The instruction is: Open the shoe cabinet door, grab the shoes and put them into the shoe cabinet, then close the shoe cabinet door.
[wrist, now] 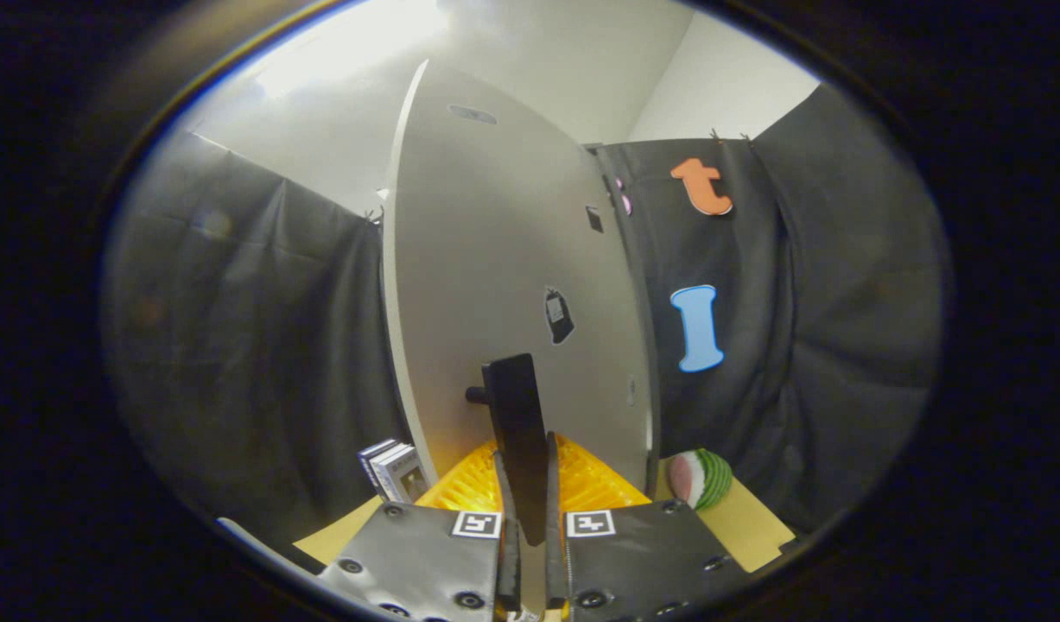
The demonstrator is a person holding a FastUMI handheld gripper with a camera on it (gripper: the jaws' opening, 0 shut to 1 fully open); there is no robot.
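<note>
The white shoe cabinet door (495, 259) stands tall right in front of me, with its thin left edge showing. A flat black handle (514, 406) sticks out from its lower part towards me. My gripper (526, 453) is shut on this handle, one finger pressing on each side of it. Two small black fittings (558, 315) sit on the door face above the handle.
A yellow-orange ribbed plastic piece (586, 484) lies just beyond the fingers at the foot of the door. Small white boxes (396, 471) stand to its left. A watermelon-slice toy (701, 478) rests on the tan surface (745, 527) to the right.
</note>
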